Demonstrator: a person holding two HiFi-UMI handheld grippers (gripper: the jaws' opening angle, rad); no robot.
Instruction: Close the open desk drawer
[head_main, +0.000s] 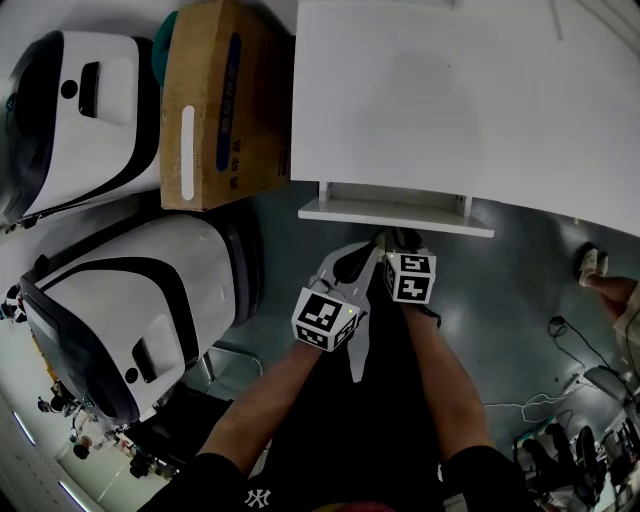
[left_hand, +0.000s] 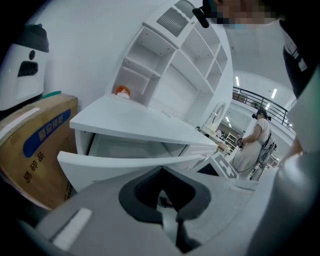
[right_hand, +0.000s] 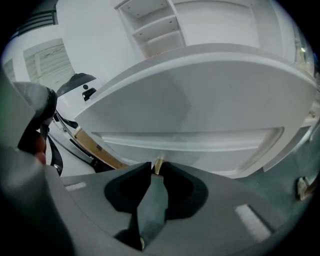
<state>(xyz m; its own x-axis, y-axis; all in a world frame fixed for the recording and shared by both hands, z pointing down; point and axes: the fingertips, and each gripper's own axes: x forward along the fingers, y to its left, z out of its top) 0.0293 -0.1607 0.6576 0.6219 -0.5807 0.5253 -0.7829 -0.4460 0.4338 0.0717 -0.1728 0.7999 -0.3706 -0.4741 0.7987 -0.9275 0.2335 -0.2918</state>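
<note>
1. At far left, two white machines (head_main: 130, 290) and a cardboard box (head_main: 215, 100) stand beside the desk (head_main: 450, 100), well clear of your work

2. Your left gripper (head_main: 372, 250) is held just below and in front of the drawer (head_main: 395, 212). Its own view shows the jaws (left_hand: 165, 197) brought together with nothing between them, so it carries nothing. From there the drawer (left_hand: 125, 167) juts out from under the desk top, with a dark gap showing above its front panel

3. The drawer itself is the job not yet done: in the head view it projects a short way past the desk's edge, with its front panel not flush. It appears to be only partly out, so the task looks to be well along but not complete

4. Your right gripper (head_main: 400, 240) sits just beside the left one, its tip up at the drawer's lower front edge. In its own view the jaws (right_hand: 156, 172) are closed on each other. A small brass-coloured bit shows right at the tips, and you cannot tell from here what it is. The drawer front (right_hand: 200, 142) fills the view above. Whether the tip is touching it or just short of it is not clear

5. What appears to remain: press forward on the front panel until it meets the desk, then draw both grippers back
</note>
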